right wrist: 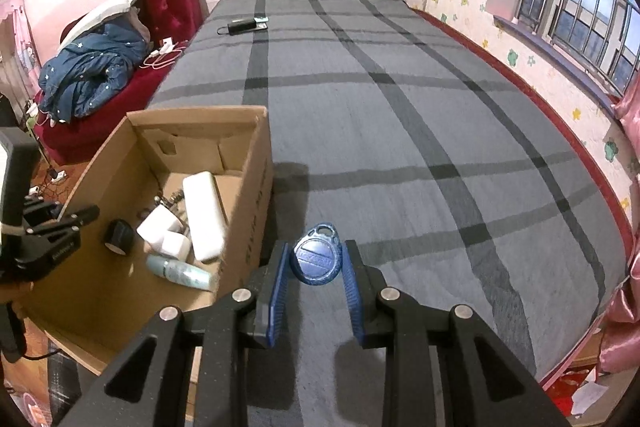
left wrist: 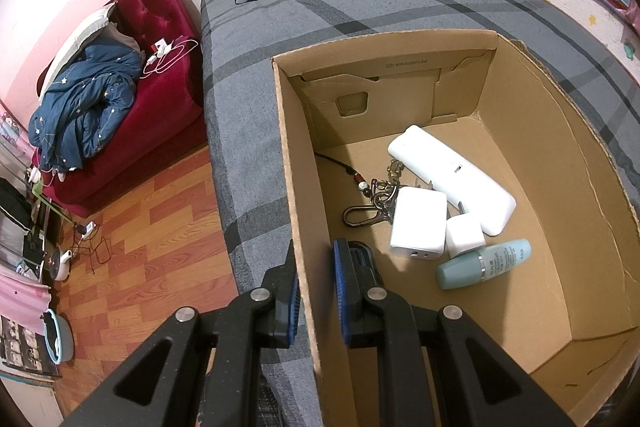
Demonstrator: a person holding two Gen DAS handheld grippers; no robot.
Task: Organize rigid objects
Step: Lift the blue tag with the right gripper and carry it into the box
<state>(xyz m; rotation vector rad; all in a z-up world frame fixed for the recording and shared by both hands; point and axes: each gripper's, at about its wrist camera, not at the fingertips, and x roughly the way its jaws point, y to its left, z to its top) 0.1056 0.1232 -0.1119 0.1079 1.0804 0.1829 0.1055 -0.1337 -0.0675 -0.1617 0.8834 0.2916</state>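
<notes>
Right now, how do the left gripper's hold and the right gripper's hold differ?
The left gripper is clamped on the left wall of the cardboard box, one finger outside and one inside; the right gripper pinches a small blue key fob above the grey striped bedcover. The left gripper's jaws stand narrow on thin card; the right gripper's sit wider around the fob. Both are closed on something.

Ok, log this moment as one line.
left gripper: shut on brown cardboard box wall | right gripper: shut on blue plastic key fob, above grey plaid bed cover | next: likely fob into box
</notes>
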